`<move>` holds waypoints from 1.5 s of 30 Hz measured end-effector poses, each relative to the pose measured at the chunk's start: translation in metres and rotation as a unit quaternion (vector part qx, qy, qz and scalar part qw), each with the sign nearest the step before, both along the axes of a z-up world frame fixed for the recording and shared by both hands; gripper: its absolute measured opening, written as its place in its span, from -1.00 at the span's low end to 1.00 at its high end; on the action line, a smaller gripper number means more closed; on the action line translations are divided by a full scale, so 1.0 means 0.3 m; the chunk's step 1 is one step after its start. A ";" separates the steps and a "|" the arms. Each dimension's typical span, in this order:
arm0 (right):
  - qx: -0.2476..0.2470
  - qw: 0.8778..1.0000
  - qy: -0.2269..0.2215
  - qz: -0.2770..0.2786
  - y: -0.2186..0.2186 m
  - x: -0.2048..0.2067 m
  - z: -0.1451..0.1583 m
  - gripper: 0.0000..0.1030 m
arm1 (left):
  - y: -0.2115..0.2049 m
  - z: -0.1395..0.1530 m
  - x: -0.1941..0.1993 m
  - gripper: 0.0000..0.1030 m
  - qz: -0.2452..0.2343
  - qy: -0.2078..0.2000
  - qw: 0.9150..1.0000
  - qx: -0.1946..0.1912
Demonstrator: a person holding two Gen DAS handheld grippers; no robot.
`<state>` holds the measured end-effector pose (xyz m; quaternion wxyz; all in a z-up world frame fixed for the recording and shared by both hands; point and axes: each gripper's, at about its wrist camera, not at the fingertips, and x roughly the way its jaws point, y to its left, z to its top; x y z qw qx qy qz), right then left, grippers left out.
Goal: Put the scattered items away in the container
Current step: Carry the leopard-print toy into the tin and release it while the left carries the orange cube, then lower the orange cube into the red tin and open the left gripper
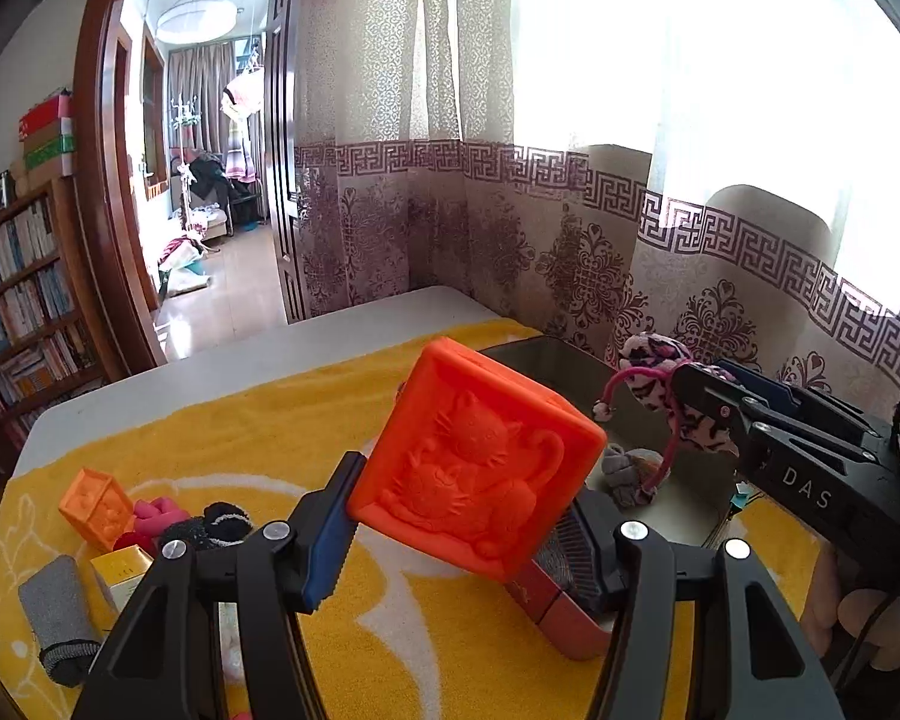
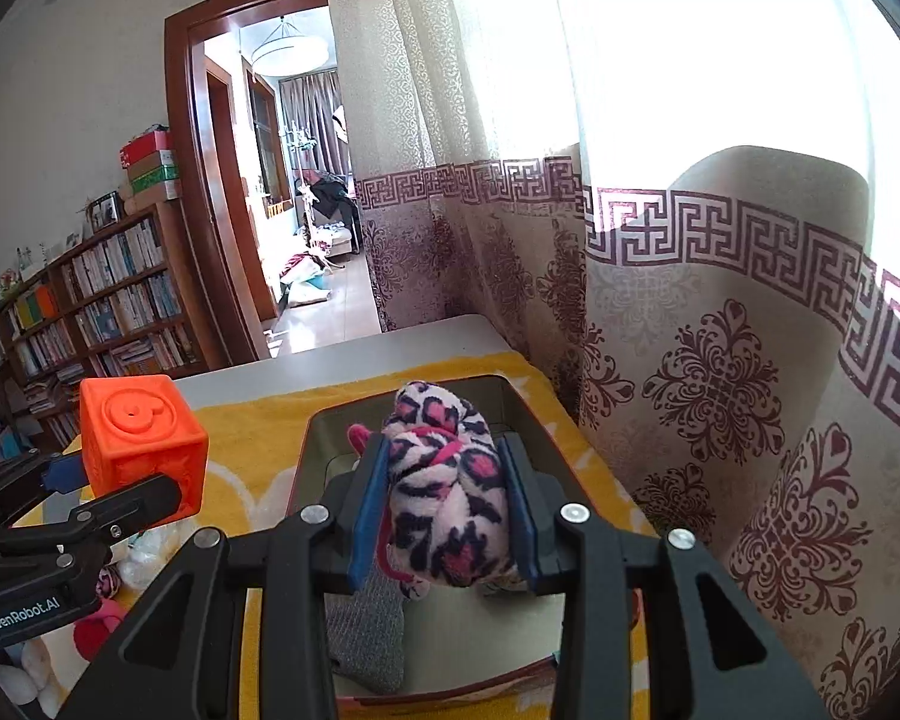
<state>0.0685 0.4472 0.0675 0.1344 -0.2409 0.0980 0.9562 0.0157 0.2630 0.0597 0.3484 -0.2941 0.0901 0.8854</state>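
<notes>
My left gripper (image 1: 468, 516) is shut on a big orange toy cube (image 1: 477, 468) with a cat relief, held tilted above the yellow towel beside the container. The right wrist view shows that cube (image 2: 144, 444) at left, in the left gripper (image 2: 114, 483). My right gripper (image 2: 444, 510) is shut on a pink leopard-print plush toy (image 2: 450, 498), which hangs over the container (image 2: 312, 438), a shallow rectangular tray with a dark inside. The left wrist view has the right gripper (image 1: 708, 384) and the plush toy (image 1: 657, 357) above the container (image 1: 540, 354). A grey sock (image 2: 366, 630) lies inside.
On the yellow towel (image 1: 270, 420) at left lie a small orange cube (image 1: 96, 504), a pink item (image 1: 153, 513), a black sock (image 1: 225, 522), a yellow box (image 1: 123, 567) and a grey cloth (image 1: 60, 618). A patterned curtain (image 2: 720, 360) hangs close on the right, past the table edge.
</notes>
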 end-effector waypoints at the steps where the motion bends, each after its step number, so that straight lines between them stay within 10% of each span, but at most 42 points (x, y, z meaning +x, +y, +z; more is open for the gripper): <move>1: -0.002 1.000 -0.002 -0.002 0.009 0.004 -0.006 -0.22 | 0.027 -0.004 0.005 0.20 -0.007 -0.001 1.000 -0.002; 19: -0.050 0.997 -0.032 -0.042 0.126 -0.020 -0.100 0.00 | 0.228 -0.050 -0.046 0.42 -0.050 -0.021 0.999 0.002; 45: -0.058 0.997 -0.015 -0.046 0.122 -0.005 -0.116 0.32 | 0.087 -0.044 -0.054 0.60 -0.004 -0.036 0.999 0.008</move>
